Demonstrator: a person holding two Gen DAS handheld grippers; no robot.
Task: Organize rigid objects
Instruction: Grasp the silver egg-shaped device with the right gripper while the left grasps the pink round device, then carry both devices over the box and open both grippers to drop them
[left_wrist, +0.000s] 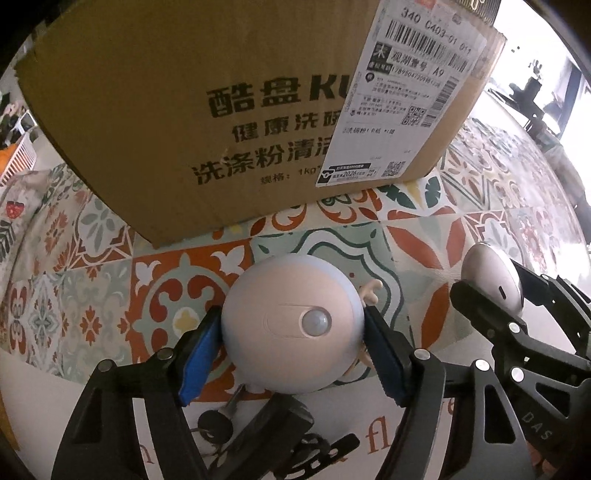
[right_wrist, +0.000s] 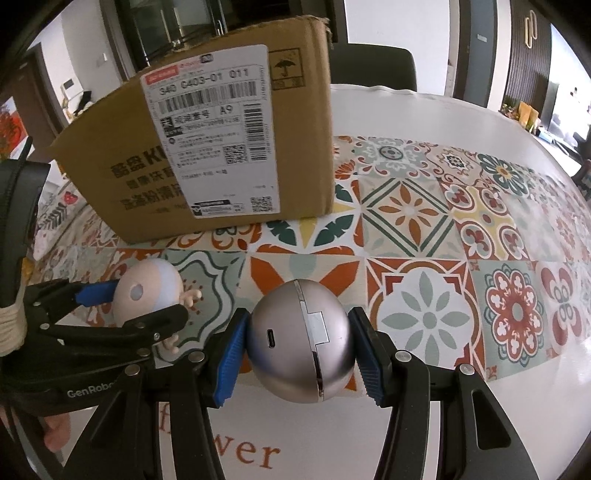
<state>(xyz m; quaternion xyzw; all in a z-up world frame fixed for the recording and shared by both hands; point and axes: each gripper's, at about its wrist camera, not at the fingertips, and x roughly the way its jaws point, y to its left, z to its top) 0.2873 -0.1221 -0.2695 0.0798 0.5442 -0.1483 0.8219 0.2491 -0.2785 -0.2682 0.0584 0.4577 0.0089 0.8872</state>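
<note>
My left gripper (left_wrist: 291, 339) is shut on a white round sensor light (left_wrist: 291, 325) with a small domed lens, held over the patterned tablecloth; it also shows in the right wrist view (right_wrist: 147, 295). My right gripper (right_wrist: 299, 347) is shut on a silver ball-shaped device (right_wrist: 299, 339) with a USB port; it appears at the right in the left wrist view (left_wrist: 493, 284). A cardboard box (left_wrist: 207, 110) with a shipping label stands just behind both grippers, also in the right wrist view (right_wrist: 221, 147).
A small figurine's hands (left_wrist: 371, 290) stick out behind the white light. Keys (left_wrist: 216, 424) lie under the left gripper. The patterned tablecloth (right_wrist: 461, 229) stretches to the right. A dark chair (right_wrist: 373, 66) stands behind the table.
</note>
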